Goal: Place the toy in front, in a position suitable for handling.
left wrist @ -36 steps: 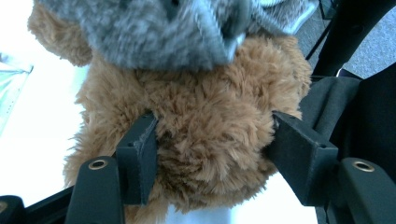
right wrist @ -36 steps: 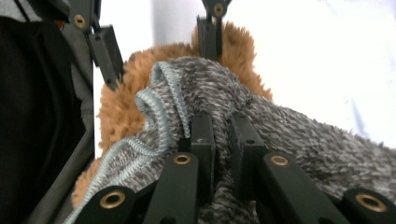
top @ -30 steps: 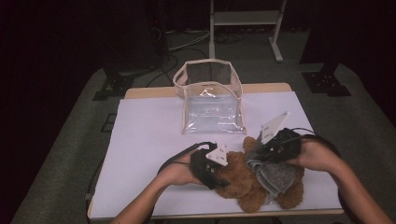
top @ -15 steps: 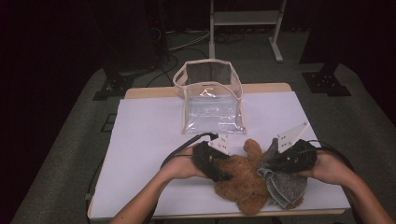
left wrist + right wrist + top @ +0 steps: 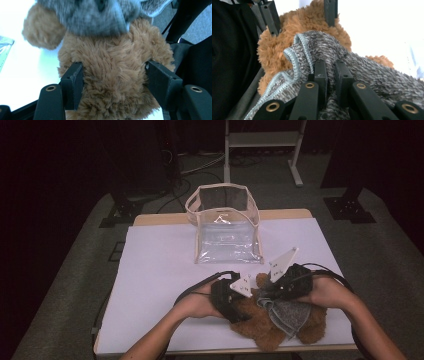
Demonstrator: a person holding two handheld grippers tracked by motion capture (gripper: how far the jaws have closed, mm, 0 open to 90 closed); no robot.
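Item: brown plush bear (image 5: 112, 82), being steadied by left gripper (image 5: 113, 82) clamping its body; right gripper (image 5: 330, 75), beside the bear's head, pinching grey knit garment (image 5: 367, 75) — advise easing gently.

Teddy bear (image 5: 260, 327) lies at the near edge of the counter (image 5: 160, 270), right of centre. Knitted cloth (image 5: 289, 314) lies on the bear's right part. Bag (image 5: 225, 227) stands behind them, toward the far edge.

A white-covered table (image 5: 160, 285) is seen, with a brown plush bear (image 5: 260, 330) lain just before the clear bag (image 5: 227, 237).
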